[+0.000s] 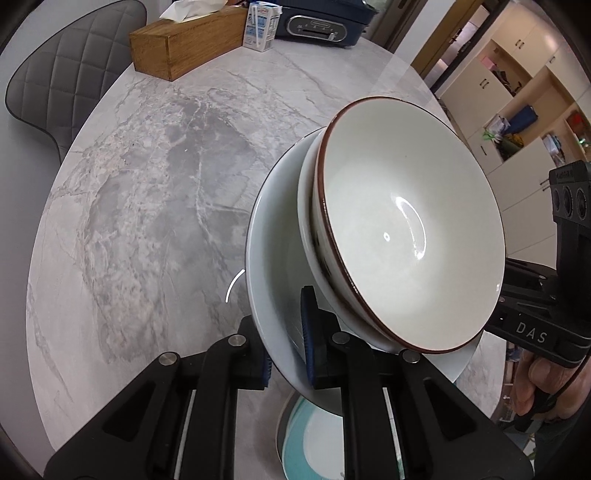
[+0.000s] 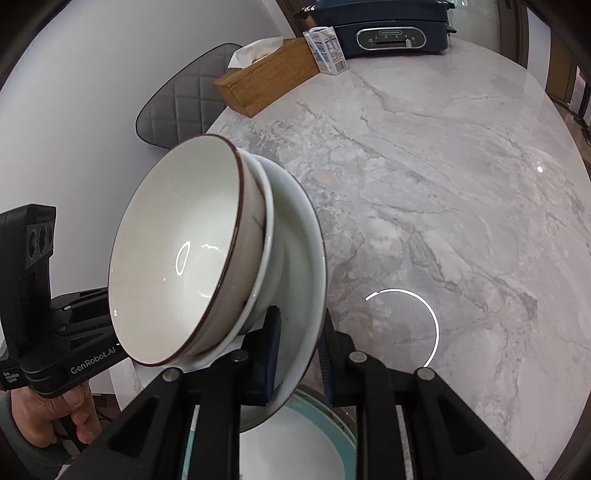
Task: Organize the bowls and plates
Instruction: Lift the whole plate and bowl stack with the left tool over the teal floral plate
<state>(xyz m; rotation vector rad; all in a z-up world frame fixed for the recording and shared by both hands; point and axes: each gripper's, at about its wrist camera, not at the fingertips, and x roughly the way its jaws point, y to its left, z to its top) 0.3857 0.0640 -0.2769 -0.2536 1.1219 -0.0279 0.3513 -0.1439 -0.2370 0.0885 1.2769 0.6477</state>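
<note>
A pale plate carries a white bowl with a brown-rimmed cream bowl nested in it. The stack hangs above the marble table. My left gripper is shut on the plate's rim. My right gripper is shut on the opposite rim of the same plate, where the brown-rimmed bowl also shows. A teal-rimmed plate lies on the table right under the stack, and it shows in the right wrist view too.
At the table's far side stand a wooden tissue box, a milk carton and a dark blue appliance. A grey quilted chair stands at the left. Shelving is beyond the table's right edge.
</note>
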